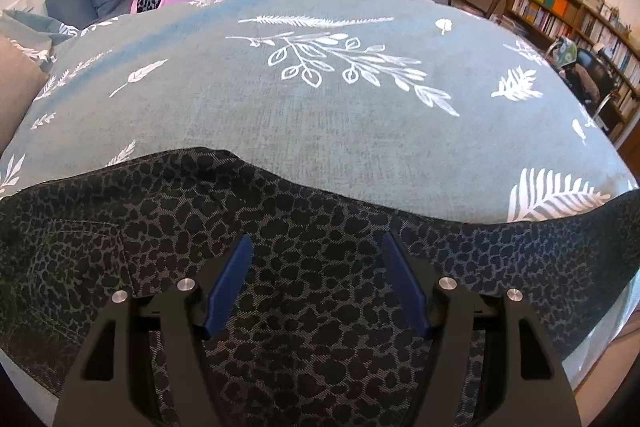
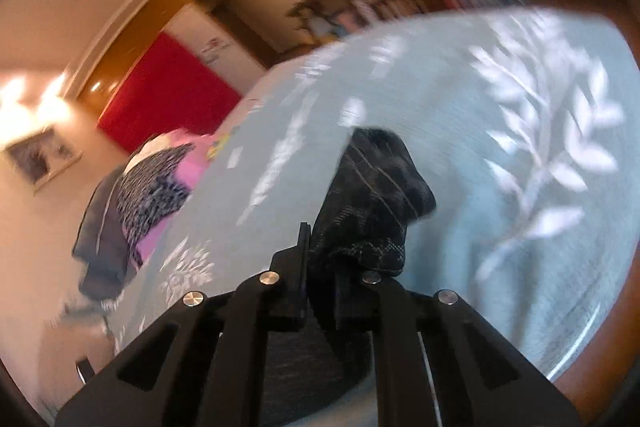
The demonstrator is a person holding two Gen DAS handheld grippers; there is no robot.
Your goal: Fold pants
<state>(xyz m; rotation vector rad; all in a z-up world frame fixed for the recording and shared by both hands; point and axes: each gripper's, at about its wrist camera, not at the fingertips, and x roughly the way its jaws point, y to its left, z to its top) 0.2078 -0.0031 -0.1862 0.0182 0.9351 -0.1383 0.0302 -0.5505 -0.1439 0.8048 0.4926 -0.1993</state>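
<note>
On the teal leaf-print bedspread, we are finding the dark spotted pants lying flat along the near edge. The left gripper is hovering over them, jaws apart, gripping nothing. The right gripper is clenching a bunched end of the cloth. We are judging the fold begun; next, carrying that end across.

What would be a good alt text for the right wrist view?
The right gripper is shut on a bunched fold of dark patterned pants, raised above a blue-grey cover printed with white leaves. The picture is motion-blurred, with a red panel behind.
</note>
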